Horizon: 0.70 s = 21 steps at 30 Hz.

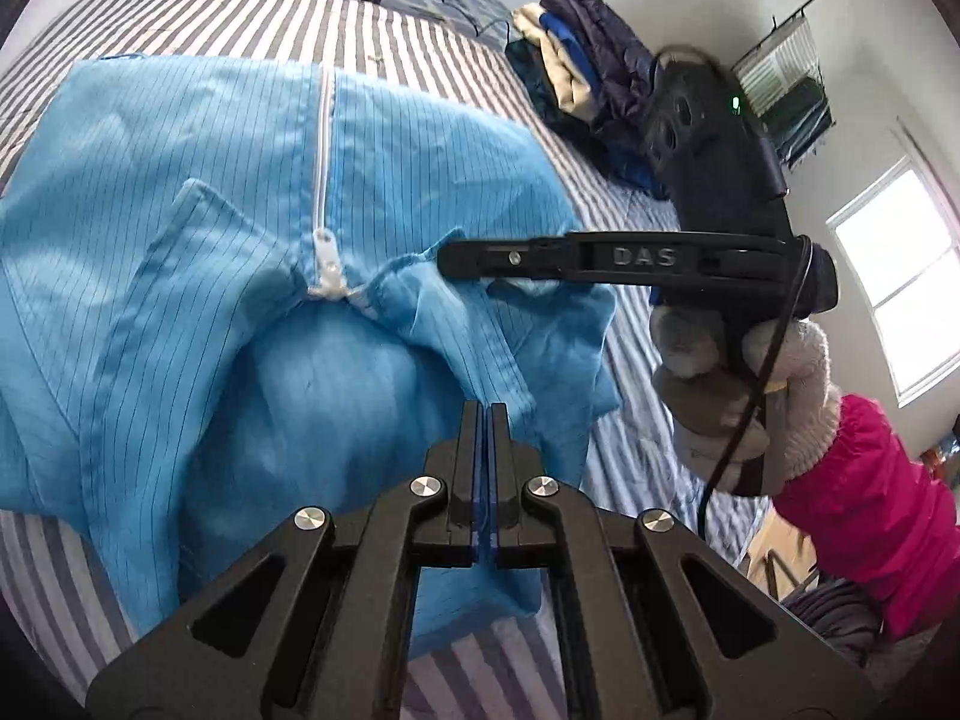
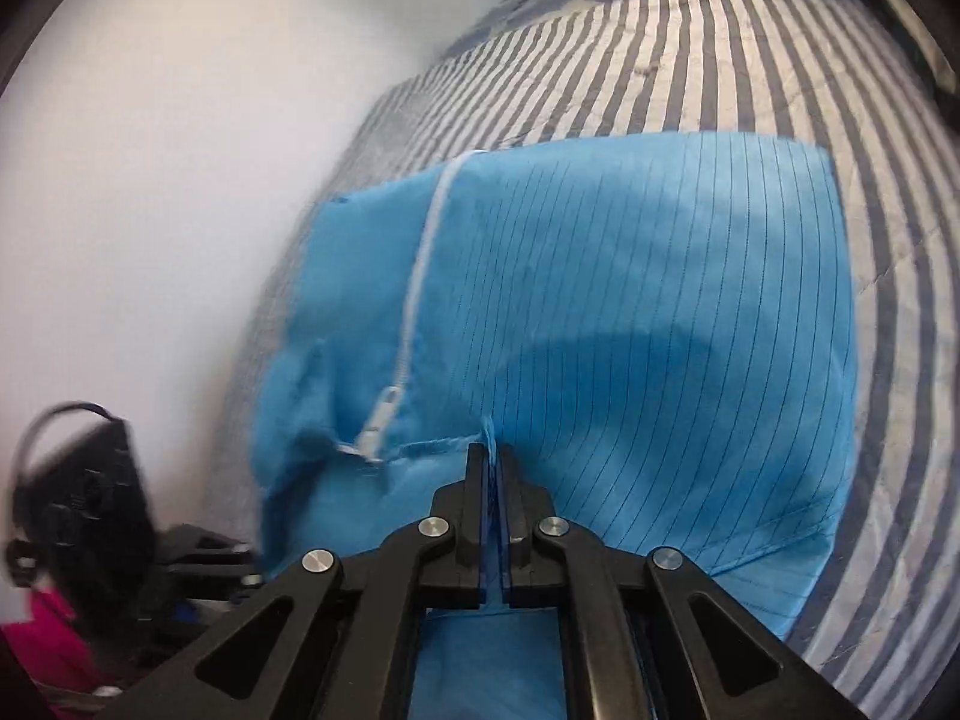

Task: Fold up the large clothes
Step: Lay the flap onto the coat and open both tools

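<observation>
A light blue pinstriped garment (image 1: 180, 210) with a white zipper (image 1: 324, 150) lies spread on the striped bed (image 1: 390, 30). My left gripper (image 1: 486, 411) is shut on a hem band at the garment's near edge. The right gripper (image 1: 447, 258) reaches in from the right, side on, and is shut on the bunched collar fabric beside the zipper pull. In the right wrist view the right gripper (image 2: 492, 450) pinches a small tuft of the garment (image 2: 630, 300) near the zipper (image 2: 420, 276). The left gripper's dark housing (image 2: 78, 492) shows blurred at lower left.
A stack of folded clothes (image 1: 576, 72) sits at the bed's far right. A gloved hand with a pink sleeve (image 1: 870, 510) holds the right gripper. A window (image 1: 900, 276) lies to the right, a white wall (image 2: 150, 180) beside the bed (image 2: 720, 48).
</observation>
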Tool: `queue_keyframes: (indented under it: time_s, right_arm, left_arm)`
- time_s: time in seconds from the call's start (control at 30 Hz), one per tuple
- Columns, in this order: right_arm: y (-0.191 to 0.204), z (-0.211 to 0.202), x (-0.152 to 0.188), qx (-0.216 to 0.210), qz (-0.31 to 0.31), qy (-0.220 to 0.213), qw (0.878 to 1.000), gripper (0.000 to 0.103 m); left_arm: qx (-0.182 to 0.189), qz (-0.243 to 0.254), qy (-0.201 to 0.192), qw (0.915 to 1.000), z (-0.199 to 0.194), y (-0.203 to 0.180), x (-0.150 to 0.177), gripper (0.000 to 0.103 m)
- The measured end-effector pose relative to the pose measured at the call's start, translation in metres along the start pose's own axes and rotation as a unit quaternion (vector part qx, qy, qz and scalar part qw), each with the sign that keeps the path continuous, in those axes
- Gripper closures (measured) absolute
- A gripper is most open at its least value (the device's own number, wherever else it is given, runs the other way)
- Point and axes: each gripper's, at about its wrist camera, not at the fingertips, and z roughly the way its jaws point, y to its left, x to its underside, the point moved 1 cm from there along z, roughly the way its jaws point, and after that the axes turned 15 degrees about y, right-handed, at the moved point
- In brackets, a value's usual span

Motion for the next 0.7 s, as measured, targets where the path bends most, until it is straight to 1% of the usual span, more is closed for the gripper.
queue_keyframes:
  time_s: [0.03,0.07,0.13,0.17,0.23,0.3,0.37,0.43,0.5,0.53,0.6,0.63,0.67,0.7]
  right_arm:
    - [0.004,0.000,0.001,0.017,-0.005,-0.001,1.000,0.097]
    - [0.007,-0.004,0.002,0.029,-0.008,-0.006,1.000,0.090]
    - [0.015,-0.019,0.010,0.054,-0.010,-0.024,0.998,0.079]
    - [0.019,-0.027,0.015,0.060,-0.013,-0.031,0.998,0.079]
    - [0.027,-0.040,0.027,0.055,-0.024,-0.038,0.997,0.079]
    - [0.045,-0.049,0.045,0.049,-0.042,-0.040,0.997,0.075]
    - [0.060,-0.051,0.062,0.052,-0.062,-0.037,0.996,0.072]
    - [0.079,-0.040,0.069,0.068,-0.086,-0.035,0.993,0.071]
    - [0.095,-0.030,0.069,0.110,-0.123,-0.044,0.985,0.072]
    - [0.096,-0.028,0.072,0.119,-0.125,-0.044,0.984,0.072]
    - [0.094,-0.026,0.060,0.129,-0.122,-0.054,0.983,0.074]
    - [0.090,-0.025,0.053,0.156,-0.124,-0.069,0.977,0.074]
    - [0.085,-0.024,0.047,0.169,-0.118,-0.072,0.976,0.073]
    - [0.076,-0.020,0.041,0.166,-0.102,-0.060,0.979,0.071]
  left_arm:
    - [-0.001,0.003,0.010,0.9999,-0.001,0.000,0.001,0.103]
    - [-0.004,0.006,0.016,0.9999,-0.008,0.001,0.004,0.103]
    - [-0.017,0.012,0.007,0.9998,-0.029,0.006,0.012,0.103]
    - [-0.023,0.011,0.002,0.9997,-0.037,0.010,0.015,0.102]
    - [-0.046,0.000,-0.018,0.9988,-0.059,0.023,0.023,0.100]
    - [-0.066,-0.018,-0.032,0.9971,-0.072,0.039,0.029,0.100]
    - [-0.077,-0.044,-0.040,0.9952,-0.078,0.055,0.033,0.100]
    - [-0.086,-0.057,-0.050,0.9934,-0.079,0.063,0.030,0.100]
    - [-0.101,-0.056,-0.057,0.9918,-0.082,0.067,0.025,0.100]
    - [-0.111,-0.053,-0.066,0.9903,-0.084,0.068,0.019,0.100]
    - [-0.124,-0.053,-0.083,0.9874,-0.087,0.074,0.008,0.100]
    - [-0.124,-0.058,-0.091,0.9864,-0.087,0.080,0.000,0.100]
    - [-0.128,-0.063,-0.093,0.9855,-0.086,0.086,-0.005,0.100]
    - [-0.135,-0.066,-0.090,0.9845,-0.079,0.090,-0.014,0.099]
